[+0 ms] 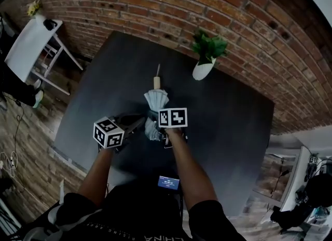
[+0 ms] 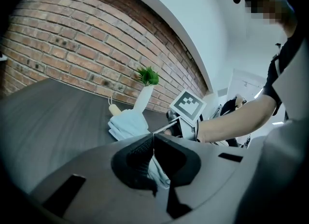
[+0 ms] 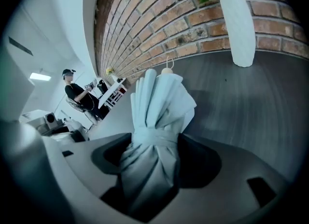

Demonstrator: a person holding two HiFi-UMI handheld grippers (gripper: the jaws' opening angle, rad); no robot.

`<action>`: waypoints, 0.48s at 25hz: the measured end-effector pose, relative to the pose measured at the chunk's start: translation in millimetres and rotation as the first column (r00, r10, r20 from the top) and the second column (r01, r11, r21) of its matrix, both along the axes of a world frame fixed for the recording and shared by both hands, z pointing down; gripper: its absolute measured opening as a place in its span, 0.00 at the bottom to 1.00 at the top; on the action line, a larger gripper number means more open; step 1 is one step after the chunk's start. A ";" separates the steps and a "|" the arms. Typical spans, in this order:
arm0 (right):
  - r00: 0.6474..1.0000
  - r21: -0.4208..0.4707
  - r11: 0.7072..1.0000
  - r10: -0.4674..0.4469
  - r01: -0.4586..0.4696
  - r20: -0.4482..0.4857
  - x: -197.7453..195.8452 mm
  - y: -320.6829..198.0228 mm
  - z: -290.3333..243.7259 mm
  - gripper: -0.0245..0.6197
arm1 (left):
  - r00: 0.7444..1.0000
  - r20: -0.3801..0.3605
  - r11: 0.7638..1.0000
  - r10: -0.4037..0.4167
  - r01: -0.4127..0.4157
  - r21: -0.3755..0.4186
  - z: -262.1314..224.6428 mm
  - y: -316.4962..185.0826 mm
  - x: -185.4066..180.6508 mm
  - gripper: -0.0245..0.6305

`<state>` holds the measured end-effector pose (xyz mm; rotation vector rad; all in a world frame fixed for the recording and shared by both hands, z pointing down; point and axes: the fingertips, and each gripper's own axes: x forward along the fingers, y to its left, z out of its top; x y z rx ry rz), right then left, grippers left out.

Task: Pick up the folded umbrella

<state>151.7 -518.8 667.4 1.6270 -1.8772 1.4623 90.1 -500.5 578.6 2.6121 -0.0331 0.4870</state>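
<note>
The folded umbrella (image 1: 156, 99) is pale blue with a short wooden handle and lies lengthwise mid-table, handle toward the brick wall. My right gripper (image 1: 167, 125) is shut on it: in the right gripper view its dark jaws (image 3: 154, 155) press both sides of the umbrella (image 3: 161, 102) just below the strap round its waist. My left gripper (image 1: 132, 124) comes in from the left at the umbrella's near end. Its jaws (image 2: 153, 143) are together, with a fold of pale fabric pinched between them; the rest of the umbrella (image 2: 126, 124) lies beyond. I cannot tell if the umbrella is off the table.
A white vase with a green plant (image 1: 205, 68) stands at the dark table's (image 1: 228, 131) far edge by the brick wall, just beyond the handle. A white side table (image 1: 31, 42) stands off to the left. A seated person (image 3: 77, 95) is far behind.
</note>
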 end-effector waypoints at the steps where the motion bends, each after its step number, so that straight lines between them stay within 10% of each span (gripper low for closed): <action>1: 1.000 0.024 1.000 0.008 -0.009 0.015 -2.4 2.4 -7.3 0.51 | 1.000 0.001 1.000 0.000 0.000 0.009 -4.3 2.5 -2.3 0.04; 12: 0.995 0.351 0.935 0.025 -0.056 0.092 -1.7 41.2 -117.7 0.51 | 1.000 -0.025 0.993 0.015 -0.012 0.115 -57.0 44.4 -23.7 0.04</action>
